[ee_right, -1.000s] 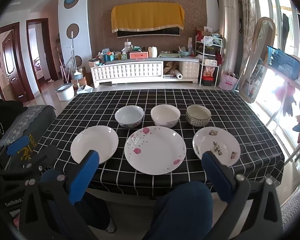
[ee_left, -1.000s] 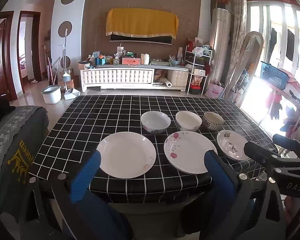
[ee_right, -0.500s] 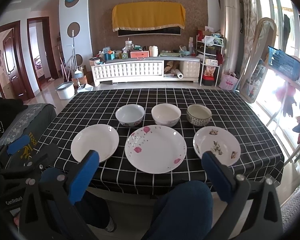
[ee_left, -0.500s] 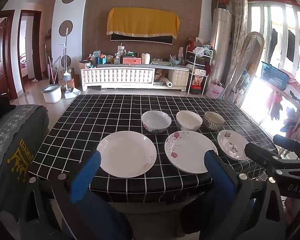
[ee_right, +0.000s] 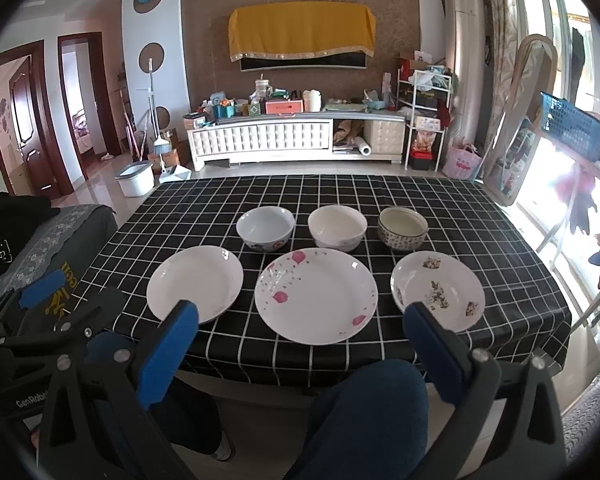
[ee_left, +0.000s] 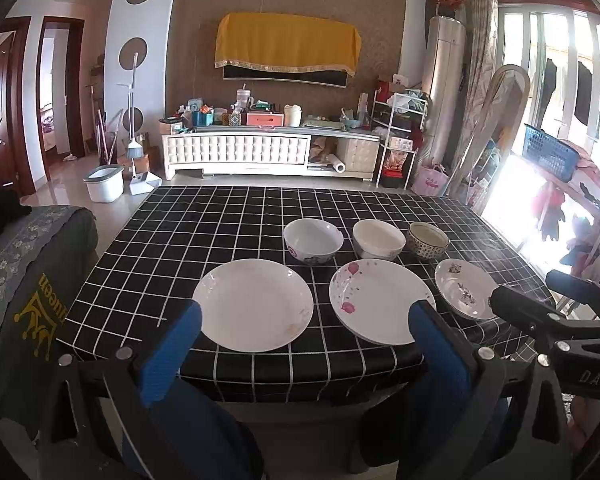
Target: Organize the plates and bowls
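On the black checked table (ee_right: 440,196) a front row holds a plain white plate (ee_right: 195,283) (ee_left: 253,305), a pink-flowered plate (ee_right: 316,295) (ee_left: 380,300) and a small patterned plate (ee_right: 438,290) (ee_left: 464,292). Behind stand a white bowl (ee_right: 265,227) (ee_left: 313,240), a cream bowl (ee_right: 337,226) (ee_left: 378,238) and a patterned bowl (ee_right: 403,227) (ee_left: 427,240). My left gripper (ee_left: 306,322) is open and empty before the table's front edge. My right gripper (ee_right: 300,322) is open and empty, also short of the edge.
A grey-covered seat (ee_left: 24,280) stands left of the table. The person's knees (ee_right: 364,420) are under the front edge. A TV cabinet (ee_right: 292,140) and a bucket (ee_right: 136,178) stand beyond the table. A window ledge with a blue basket (ee_right: 572,126) runs on the right.
Both grippers have crept slightly forward towards the table; the dishes have not moved.
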{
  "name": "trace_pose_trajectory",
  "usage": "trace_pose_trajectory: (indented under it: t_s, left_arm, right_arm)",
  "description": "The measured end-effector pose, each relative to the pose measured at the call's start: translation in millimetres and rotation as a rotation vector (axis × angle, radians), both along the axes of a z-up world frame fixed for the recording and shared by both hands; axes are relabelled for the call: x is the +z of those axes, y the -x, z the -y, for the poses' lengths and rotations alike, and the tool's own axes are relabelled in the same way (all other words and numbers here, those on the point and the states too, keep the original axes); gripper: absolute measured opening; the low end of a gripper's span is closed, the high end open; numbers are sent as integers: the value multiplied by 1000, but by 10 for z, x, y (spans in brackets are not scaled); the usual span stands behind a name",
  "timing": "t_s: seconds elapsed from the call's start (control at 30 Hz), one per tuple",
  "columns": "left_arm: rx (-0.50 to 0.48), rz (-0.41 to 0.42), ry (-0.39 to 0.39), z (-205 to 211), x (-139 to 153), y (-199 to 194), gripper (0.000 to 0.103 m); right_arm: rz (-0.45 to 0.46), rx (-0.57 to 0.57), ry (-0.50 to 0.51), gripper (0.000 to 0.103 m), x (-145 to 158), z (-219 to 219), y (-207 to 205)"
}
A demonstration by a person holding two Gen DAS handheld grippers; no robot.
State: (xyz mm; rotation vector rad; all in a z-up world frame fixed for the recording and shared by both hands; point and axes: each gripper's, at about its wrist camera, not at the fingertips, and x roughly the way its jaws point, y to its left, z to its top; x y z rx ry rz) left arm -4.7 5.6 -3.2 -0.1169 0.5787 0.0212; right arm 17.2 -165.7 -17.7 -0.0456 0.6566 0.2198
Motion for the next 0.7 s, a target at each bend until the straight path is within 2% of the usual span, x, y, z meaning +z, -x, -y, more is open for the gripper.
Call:
trace_pose_trajectory:
  t_s: [0.7]
  left_arm:
    - [1,-6,14,-2,-12,-7,102]
  right_arm:
    - [-12,22,-3,103,-17,-21,6]
